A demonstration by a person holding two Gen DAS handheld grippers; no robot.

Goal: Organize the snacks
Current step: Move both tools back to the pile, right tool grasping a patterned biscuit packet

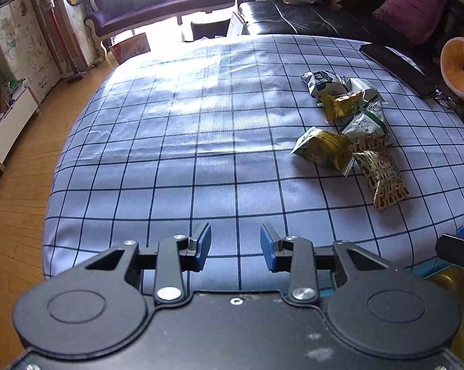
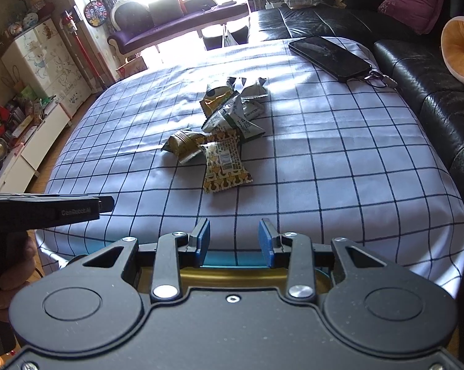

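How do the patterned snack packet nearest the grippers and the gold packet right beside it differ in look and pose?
The patterned packet is cream with dark brown motifs and a printed label; the gold packet is mostly metallic gold with a dark end. The patterned packet lies lengthwise, pointing towards the grippers; the gold packet lies crosswise to its left. The patterned packet looks longer and flatter, the gold packet puffier. Both are sealed and lie on the checked cloth, touching at one end.

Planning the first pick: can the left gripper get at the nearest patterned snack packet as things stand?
Probably yes. The left gripper is open and empty, bare checked tablecloth lies between it and the patterned packet, which sits at the pile's near edge.
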